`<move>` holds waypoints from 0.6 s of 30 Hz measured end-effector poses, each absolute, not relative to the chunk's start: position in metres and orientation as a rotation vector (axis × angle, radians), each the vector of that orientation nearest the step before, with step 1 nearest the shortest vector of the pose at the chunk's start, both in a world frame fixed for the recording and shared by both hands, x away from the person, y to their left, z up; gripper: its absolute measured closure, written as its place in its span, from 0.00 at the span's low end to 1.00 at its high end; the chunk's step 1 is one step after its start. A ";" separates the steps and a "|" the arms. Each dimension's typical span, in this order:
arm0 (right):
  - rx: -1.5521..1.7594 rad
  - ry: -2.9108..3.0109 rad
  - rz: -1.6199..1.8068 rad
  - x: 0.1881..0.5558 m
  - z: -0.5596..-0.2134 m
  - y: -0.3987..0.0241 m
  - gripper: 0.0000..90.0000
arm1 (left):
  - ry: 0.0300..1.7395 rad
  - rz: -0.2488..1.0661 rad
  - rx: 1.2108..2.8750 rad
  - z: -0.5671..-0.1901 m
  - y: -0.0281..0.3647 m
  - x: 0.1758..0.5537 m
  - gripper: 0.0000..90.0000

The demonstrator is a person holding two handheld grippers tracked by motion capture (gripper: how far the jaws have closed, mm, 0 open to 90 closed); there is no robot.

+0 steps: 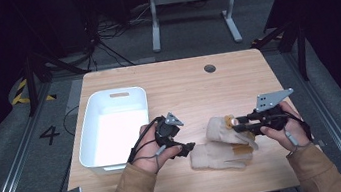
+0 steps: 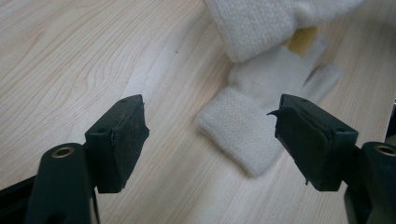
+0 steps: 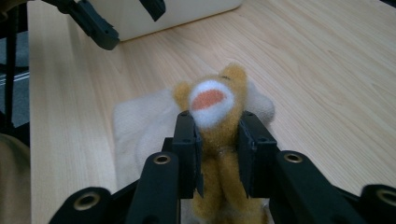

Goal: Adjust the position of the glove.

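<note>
The right gripper point(image 1: 233, 121) pinches the upper glove point(image 3: 212, 100) by its orange fuzzy part. The lower glove point(image 2: 252, 126) lies flat at 12 o'clock from the left gripper point(image 2: 210, 135) (jaws spread, empty), cuff nearest, long axis running toward 1 o'clock.

Light wood table point(image 1: 182, 89) with a round cable hole point(image 1: 209, 68) near its far edge, sitting on grey carpet point(image 1: 190, 37). Behind it there's a white desk frame point(image 1: 190, 2) and some loose cables point(image 1: 104, 34). Black-and-yellow hazard tape point(image 1: 21, 91) and a "4" point(image 1: 49, 135) mark the floor left. Room's dark, walls hard to make out.
</note>
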State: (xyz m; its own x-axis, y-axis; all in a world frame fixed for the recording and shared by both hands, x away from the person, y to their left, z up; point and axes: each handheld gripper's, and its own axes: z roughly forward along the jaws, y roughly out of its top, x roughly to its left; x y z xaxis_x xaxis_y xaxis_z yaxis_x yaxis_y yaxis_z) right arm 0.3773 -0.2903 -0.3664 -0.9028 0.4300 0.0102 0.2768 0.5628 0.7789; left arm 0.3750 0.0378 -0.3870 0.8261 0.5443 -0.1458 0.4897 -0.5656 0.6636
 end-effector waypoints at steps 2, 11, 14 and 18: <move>0.575 2.632 1.263 0.376 -0.367 -0.285 0.79 | 0.755 0.098 2.276 -0.386 0.038 0.374 0.29; 0.491 2.682 1.288 0.373 -0.371 -0.271 0.79 | 0.752 0.098 2.276 -0.387 0.038 0.375 0.29; 0.477 2.697 1.286 0.372 -0.373 -0.267 0.79 | 0.751 0.099 2.275 -0.386 0.038 0.374 0.29; 0.450 2.720 1.285 0.371 -0.377 -0.260 0.79 | 0.755 0.090 2.275 -0.387 0.038 0.375 0.29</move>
